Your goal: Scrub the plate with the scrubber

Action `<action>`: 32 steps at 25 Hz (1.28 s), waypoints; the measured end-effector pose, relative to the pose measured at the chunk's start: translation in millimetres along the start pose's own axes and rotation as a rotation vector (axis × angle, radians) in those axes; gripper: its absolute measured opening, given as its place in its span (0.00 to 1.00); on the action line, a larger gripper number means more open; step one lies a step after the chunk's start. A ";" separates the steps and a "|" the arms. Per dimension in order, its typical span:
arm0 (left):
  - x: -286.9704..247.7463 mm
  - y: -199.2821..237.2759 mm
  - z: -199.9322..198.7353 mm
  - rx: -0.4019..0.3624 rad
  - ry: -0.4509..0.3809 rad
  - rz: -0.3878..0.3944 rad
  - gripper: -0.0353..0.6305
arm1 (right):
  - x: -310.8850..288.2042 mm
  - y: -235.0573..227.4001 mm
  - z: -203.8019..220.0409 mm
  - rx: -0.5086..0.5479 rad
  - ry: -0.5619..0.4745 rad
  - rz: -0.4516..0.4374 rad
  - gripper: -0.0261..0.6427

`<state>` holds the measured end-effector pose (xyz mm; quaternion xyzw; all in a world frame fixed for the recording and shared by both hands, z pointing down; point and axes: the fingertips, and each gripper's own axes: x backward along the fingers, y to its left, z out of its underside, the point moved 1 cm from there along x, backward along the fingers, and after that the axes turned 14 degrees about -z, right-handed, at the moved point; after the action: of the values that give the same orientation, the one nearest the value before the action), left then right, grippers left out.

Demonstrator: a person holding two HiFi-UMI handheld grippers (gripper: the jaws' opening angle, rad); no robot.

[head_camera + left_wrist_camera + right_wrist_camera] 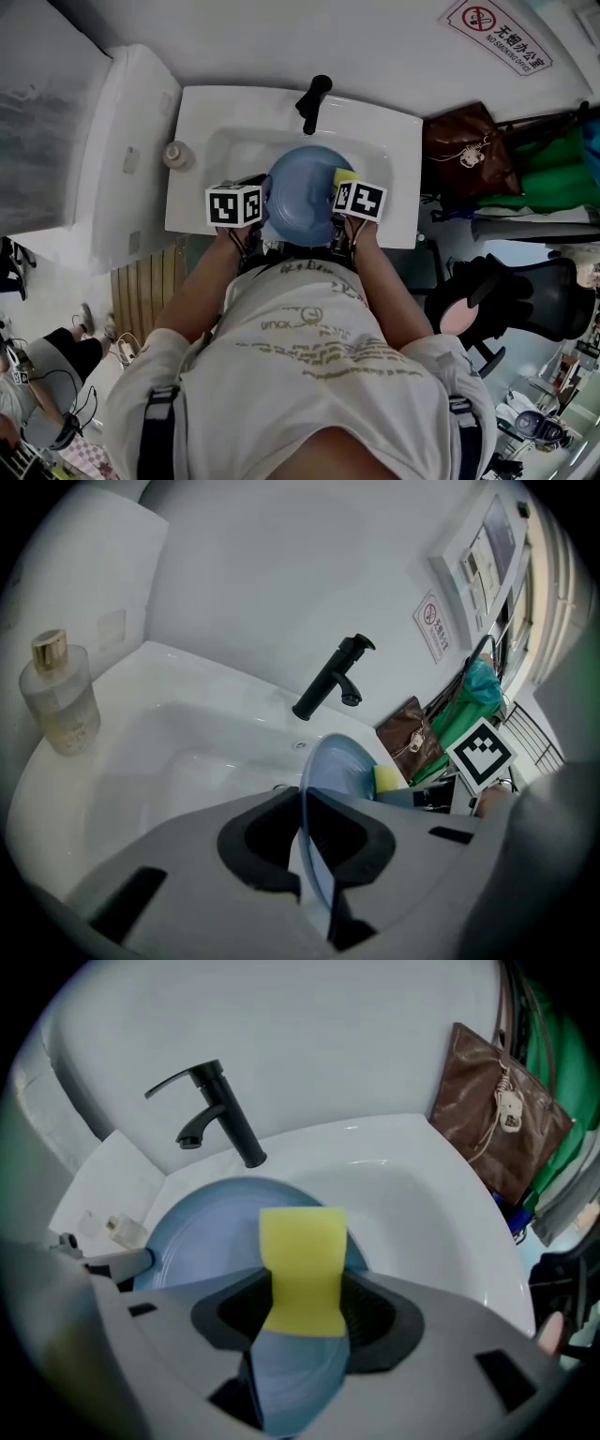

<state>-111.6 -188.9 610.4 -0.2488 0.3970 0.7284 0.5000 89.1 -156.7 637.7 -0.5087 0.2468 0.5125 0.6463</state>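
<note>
Left gripper (pixel 305 834) fingers pinch only the plate (pixel 339 766) by its rim, right gripper (pixel 305 1309) fingers clamp the sponge (pixel 302 1255); hard scrubbing could lever the plate loose into the sink (pixel 169 752).

Left gripper (pixel 314 808) and right gripper (pixel 305 1290), both clamped, side by side

The person's shirt (pixel 309 356) covers the middle of the near rim of the sink (pixel 394 169), and the wall sign (pixel 497 33) is cut by the top edge. In the left gripper view the plate (pixel 337 766) hides most of the scrubber (pixel 386 778) — only a yellow corner shows.
</note>
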 end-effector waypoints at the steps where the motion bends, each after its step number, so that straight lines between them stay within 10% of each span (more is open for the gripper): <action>1: 0.3 0.0 0.0 0.001 0.001 0.001 0.11 | -2.0 1.0 -3.5 0.020 -0.003 0.007 0.37; 23: 3.0 -7.2 -6.6 -0.008 -0.031 0.007 0.11 | -35.3 123.2 -33.3 0.758 0.072 -0.197 0.37; 32: 4.0 -6.2 -3.2 0.032 -0.038 0.010 0.11 | -35.8 124.0 -17.6 0.807 0.121 -0.191 0.37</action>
<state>-107.4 -188.3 603.6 -0.2251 0.4004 0.7290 0.5075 -33.3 -192.8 611.3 -0.2644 0.4170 0.2817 0.8227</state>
